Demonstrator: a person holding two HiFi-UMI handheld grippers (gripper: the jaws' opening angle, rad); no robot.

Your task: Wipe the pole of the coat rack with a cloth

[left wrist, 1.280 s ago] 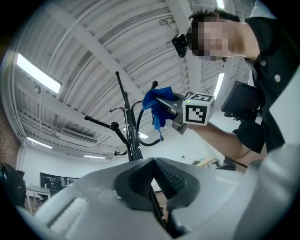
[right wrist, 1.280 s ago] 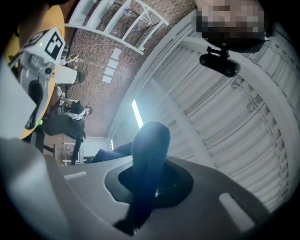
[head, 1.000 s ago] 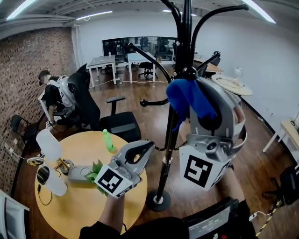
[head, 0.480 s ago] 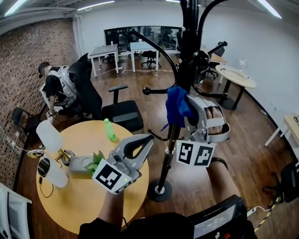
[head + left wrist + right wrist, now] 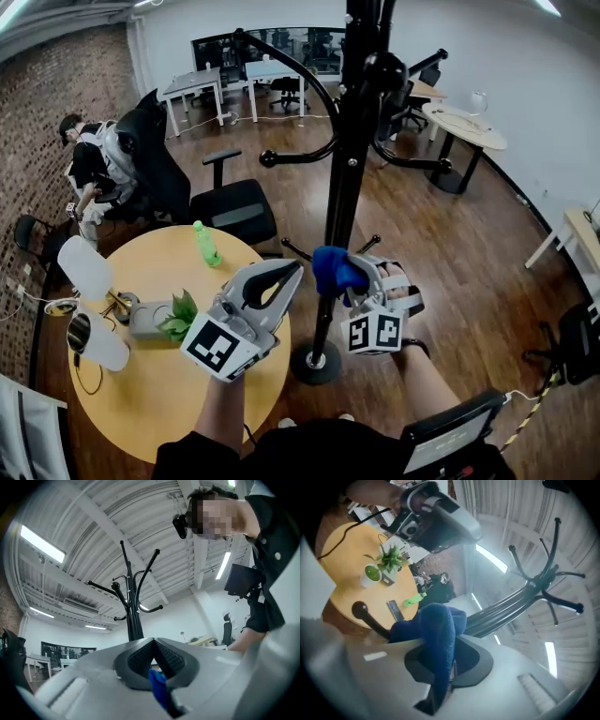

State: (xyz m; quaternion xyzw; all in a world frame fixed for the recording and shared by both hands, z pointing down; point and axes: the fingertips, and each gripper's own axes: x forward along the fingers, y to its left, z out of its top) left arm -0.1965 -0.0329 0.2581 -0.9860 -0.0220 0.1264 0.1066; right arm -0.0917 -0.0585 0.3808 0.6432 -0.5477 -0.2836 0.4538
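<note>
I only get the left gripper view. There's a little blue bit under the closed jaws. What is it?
Observer: Probably the blue cloth. The head view shows the right gripper clamping it.
Operator: Is it on the pole?
Observer: It looks pressed against the coat rack pole, low down, a little above the base.
Operator: What's near my gripper?
Observer: The left gripper is by the edge of a round yellow table with a small plant on it.

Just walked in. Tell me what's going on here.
A person is wiping a coat rack, holding a gripper in each hand. The right gripper is shut on a blue cloth, held against the lower part of the black pole, above its base. The left gripper is shut and empty, beside the pole over the edge of the round wooden table.
</note>
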